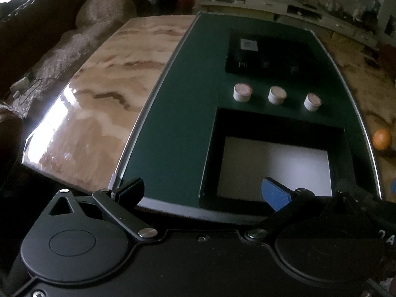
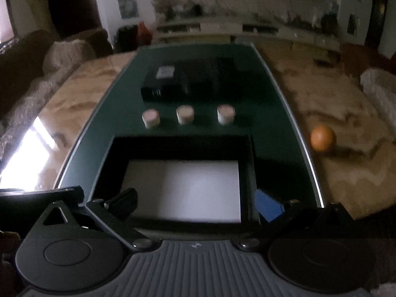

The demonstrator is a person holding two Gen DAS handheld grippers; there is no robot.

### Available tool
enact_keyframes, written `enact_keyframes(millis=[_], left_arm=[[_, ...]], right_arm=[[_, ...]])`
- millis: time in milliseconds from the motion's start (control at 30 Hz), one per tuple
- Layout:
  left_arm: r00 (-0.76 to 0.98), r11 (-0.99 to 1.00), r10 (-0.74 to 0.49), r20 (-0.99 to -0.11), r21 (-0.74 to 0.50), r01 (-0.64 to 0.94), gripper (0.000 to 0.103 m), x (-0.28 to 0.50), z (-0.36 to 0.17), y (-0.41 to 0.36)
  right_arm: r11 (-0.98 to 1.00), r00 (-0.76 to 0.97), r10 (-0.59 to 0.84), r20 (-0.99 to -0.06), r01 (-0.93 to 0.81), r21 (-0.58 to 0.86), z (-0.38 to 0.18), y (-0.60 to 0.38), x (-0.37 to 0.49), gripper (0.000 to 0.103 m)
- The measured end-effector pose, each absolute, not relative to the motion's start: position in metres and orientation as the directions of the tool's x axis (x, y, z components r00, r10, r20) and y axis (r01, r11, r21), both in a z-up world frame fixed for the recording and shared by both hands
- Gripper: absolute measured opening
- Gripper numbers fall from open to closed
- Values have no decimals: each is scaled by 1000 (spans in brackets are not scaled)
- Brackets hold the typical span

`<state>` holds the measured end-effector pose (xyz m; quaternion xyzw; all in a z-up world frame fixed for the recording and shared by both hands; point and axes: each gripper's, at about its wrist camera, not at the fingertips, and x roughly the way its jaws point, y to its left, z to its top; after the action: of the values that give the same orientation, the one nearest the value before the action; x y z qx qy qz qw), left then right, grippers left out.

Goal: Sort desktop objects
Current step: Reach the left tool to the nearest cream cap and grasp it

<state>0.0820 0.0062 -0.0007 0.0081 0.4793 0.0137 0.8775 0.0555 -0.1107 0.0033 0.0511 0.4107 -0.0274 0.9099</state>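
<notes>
Three small white round containers stand in a row on the dark green mat [image 1: 178, 113]: left [image 1: 242, 92], middle [image 1: 277, 95], right [image 1: 312, 101]. They also show in the right wrist view: left [image 2: 151, 118], middle [image 2: 185, 114], right [image 2: 225, 114]. In front of them lies an open black box with a white bottom [image 1: 272, 165] [image 2: 183, 188]. Behind them lies a black box with a label [image 1: 267, 54] [image 2: 188, 79]. My left gripper [image 1: 203, 193] is open and empty at the mat's near edge. My right gripper [image 2: 195, 204] is open and empty over the open box's near side.
The mat lies on a glossy marble-pattern table [image 1: 94, 104]. An orange ball [image 2: 323, 138] [image 1: 382, 139] rests on the table right of the mat. A sofa with a blanket [image 1: 49, 49] stands at the left. Shelves run along the far wall.
</notes>
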Motion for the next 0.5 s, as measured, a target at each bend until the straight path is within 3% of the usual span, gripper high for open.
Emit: enact_keyframes(millis=[200, 333, 500], left_arm=[[545, 999, 37, -838, 29, -23, 103, 110, 0, 5], [545, 999, 45, -837, 36, -27, 103, 136, -5, 3], [550, 1000, 13, -835, 5, -17, 103, 180, -21, -1]], right_arm=[[995, 752, 8, -660, 62, 83, 10, -115, 72, 103], [992, 710, -27, -704, 109, 71, 6, -124, 99, 103], [956, 700, 57, -711, 167, 241, -6, -159, 116, 103]])
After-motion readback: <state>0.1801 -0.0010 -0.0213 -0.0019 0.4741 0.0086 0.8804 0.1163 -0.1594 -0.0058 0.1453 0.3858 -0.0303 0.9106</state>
